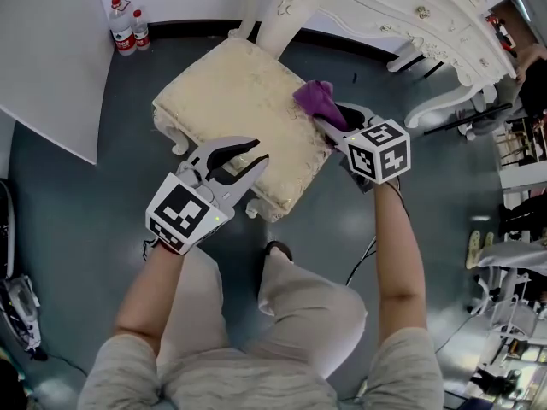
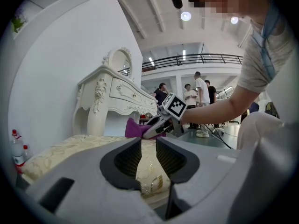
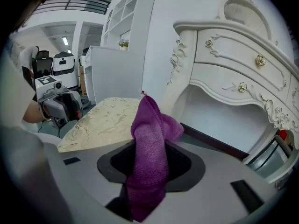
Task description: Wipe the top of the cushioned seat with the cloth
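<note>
- Purple cloth (image 1: pixel 314 99) is bunched at the right-hand edge of the cushioned seat (image 1: pixel 231 101), near its far corner. It stands up between my right gripper's (image 1: pixel 329 122) jaws, which are clamped on it.
- I see the cream, patterned seat top bare everywhere else. By my reading the wiping is barely begun, if at all, and nearly the whole top is left to cover.
- My left gripper (image 1: pixel 248 156) sits at the seat's near edge with its jaws a little apart. The cushion shows through the gap, but I see no grip on it.
- A white carved dressing table (image 1: pixel 402 15) stands just beyond the seat's far edge.
- Two bottles (image 1: pixel 128 26) with red labels stand on the floor past the seat's left corner, their print too small to read. The gripper cubes carry only black-and-white square markers, no words.
</note>
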